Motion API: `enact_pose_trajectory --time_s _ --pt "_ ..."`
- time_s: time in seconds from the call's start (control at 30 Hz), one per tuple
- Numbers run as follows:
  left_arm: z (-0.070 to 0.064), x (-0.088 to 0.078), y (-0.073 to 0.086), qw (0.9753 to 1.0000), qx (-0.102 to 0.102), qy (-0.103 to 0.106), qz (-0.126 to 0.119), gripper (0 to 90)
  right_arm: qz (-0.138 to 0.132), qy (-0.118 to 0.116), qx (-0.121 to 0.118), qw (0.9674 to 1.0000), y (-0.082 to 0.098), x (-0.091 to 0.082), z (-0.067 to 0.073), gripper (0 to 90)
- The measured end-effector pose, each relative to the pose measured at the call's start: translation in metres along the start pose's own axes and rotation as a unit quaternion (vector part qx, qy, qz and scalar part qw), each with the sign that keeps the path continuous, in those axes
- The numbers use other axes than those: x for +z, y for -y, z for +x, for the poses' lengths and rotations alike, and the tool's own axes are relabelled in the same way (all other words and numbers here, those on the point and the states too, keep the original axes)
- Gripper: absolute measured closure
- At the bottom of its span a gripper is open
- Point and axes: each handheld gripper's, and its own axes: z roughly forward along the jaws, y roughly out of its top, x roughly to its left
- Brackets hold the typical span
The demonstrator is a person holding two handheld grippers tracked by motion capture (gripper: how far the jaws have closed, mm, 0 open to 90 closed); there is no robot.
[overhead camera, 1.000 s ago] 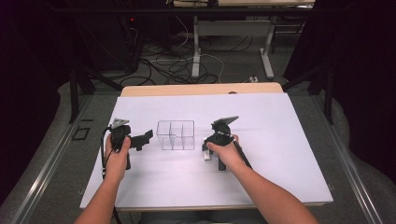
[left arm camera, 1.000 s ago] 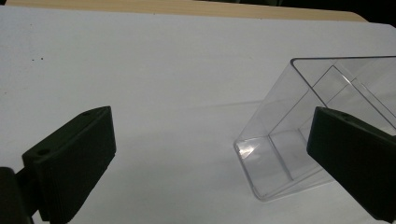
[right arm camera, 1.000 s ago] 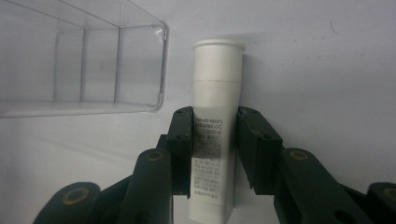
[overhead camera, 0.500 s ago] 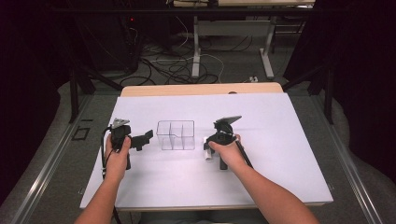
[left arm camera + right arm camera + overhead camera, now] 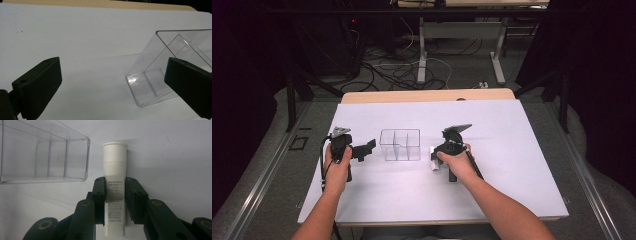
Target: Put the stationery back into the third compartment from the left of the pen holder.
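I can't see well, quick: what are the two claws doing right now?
Left gripper: open, holding nothing.
Right gripper: closed on the white tube.

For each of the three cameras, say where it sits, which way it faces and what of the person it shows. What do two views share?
High view: above the person's side, facing forward and down on the table; both forearms, left gripper, right gripper.
Left gripper view: rides the left gripper, open, facing the clear box.
Right gripper view: rides the right gripper, clamping the white tube.
Shared: clear box.
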Motion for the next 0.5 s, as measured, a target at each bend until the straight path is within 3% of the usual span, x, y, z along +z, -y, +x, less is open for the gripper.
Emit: enact_pose_trajectory --time_s 0.03,0.27,0.33,0.37,0.5 --pt "0.0 0.0 0.0 1.0 0.0 0.0 0.0 1.2 0.004 0.006 -0.01 0.9999 0.0006 -0.0005 -0.0017 70.5" --pt "-0.0001 0.0 0.0 1.0 0.001 0.002 0.0 1.2 -0.007 -0.01 0.005 0.9999 0.0022 -0.0022 -0.003 70.5" --pt "0.0 -0.0004 -0.0002 1.0 0.001 0.003 0.003 1.2 -0.009 -0.011 -0.005 0.9999 0.0031 -0.0027 -0.0056 70.5" --pt "0.0 -0.0004 -0.0002 1.0 0.001 0.003 0.003 1.2 -0.011 -0.016 0.004 0.9998 0.0034 -0.0032 -0.0047 70.5" --pt "0.0002 -0.0005 -0.0002 1.0 0.0 0.002 0.001 1.2 -0.03 -0.025 -0.009 0.9992 0.0058 -0.0057 -0.0061 70.5"
